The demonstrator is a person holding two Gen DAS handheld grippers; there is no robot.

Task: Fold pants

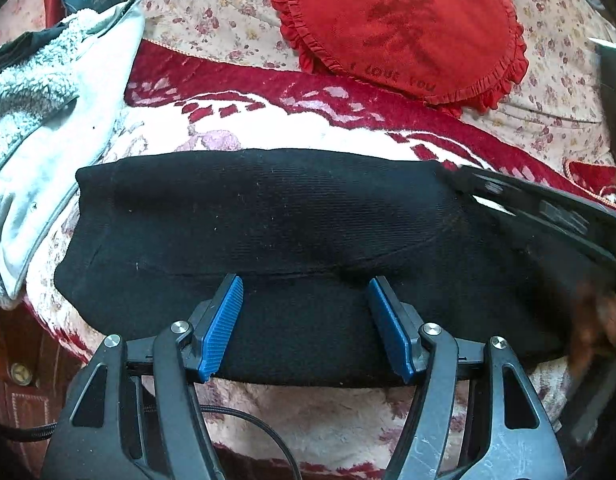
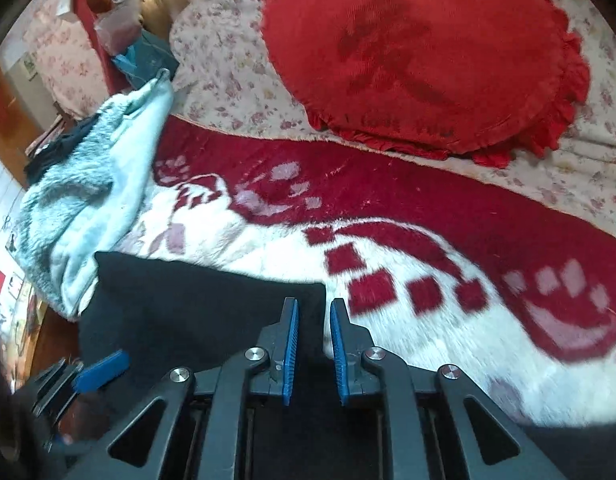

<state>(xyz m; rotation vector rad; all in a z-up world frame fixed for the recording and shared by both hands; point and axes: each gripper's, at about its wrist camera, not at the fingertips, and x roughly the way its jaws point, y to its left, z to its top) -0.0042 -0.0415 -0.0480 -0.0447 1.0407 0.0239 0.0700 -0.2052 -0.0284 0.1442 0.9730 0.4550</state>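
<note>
The black pants [image 1: 268, 248] lie folded across the frame's middle on the red-and-white blanket [image 1: 308, 128]. The left gripper [image 1: 306, 328] gapes wide over their near edge, holding nothing. The right gripper [image 2: 311, 344], narrowly parted, straddles the right corner; closing there might snag blanket too, dragging the fold askew.

- pants [image 1: 268, 220]: plain black, faint ribbed weave
- blanket [image 2: 447, 216]: deep red and white, pale pink flower and leaf shapes, red squares
- heart cushion [image 1: 399, 28]: red, ruffled red edge, darker print, dark "I love you" lettering
- bedsheet [image 1: 212, 12]: cream, small pink-red floral print
- fleece garment [image 1: 40, 92]: pale blue-white with grey fluffy lining, grey trim
- left gripper [image 1: 304, 326] and right gripper [image 2: 312, 346]: black frames, blue ribbed pads, silver pins
</note>
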